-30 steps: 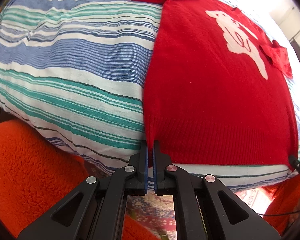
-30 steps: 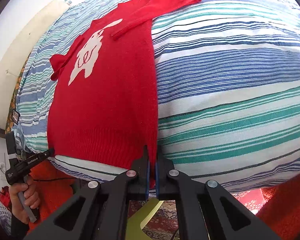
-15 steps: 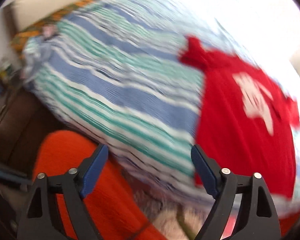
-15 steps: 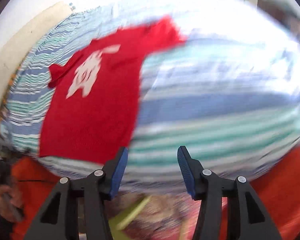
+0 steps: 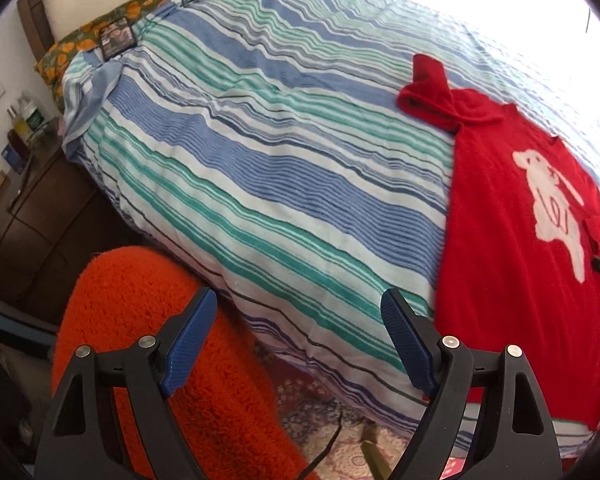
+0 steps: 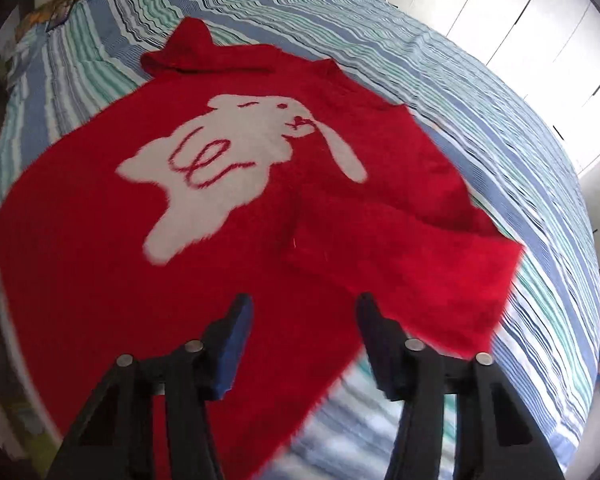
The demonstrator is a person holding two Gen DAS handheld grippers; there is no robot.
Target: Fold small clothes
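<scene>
Right tool (image 6: 304, 312): jaws spread about halfway, nothing between them, hovering above the lower right part of the red sweater (image 6: 100, 272). Left tool (image 5: 296, 316): jaws spread wide, empty, off the sweater's left side, over the near edge of the striped bedspread (image 5: 260, 168) with an orange fuzzy blanket (image 5: 140, 320) below it.

Sweater lies face up on the bed, white rabbit motif (image 6: 228, 160) showing, hem toward the near edge. Right sleeve (image 6: 420, 264) is flopped across the body just beyond the right tool; left sleeve (image 5: 432, 92) is bunched at the far left shoulder, well apart from the left tool.

Judgement: the step in hand is the sleeve fold, body is laid out, no fold made yet.

How to do it well:
- Right tool: pinch the right sleeve at the cuff end, one layer only. Knit is fuzzy and thick, so the body underneath is easily caught.
- Lay the sleeve straight across the chest, flat, no twist.
- Left tool: go to the bunched left sleeve, untangle before folding in.
- Keep the hem square to the bed edge; dragging on the soft bedspread will skew the body.
</scene>
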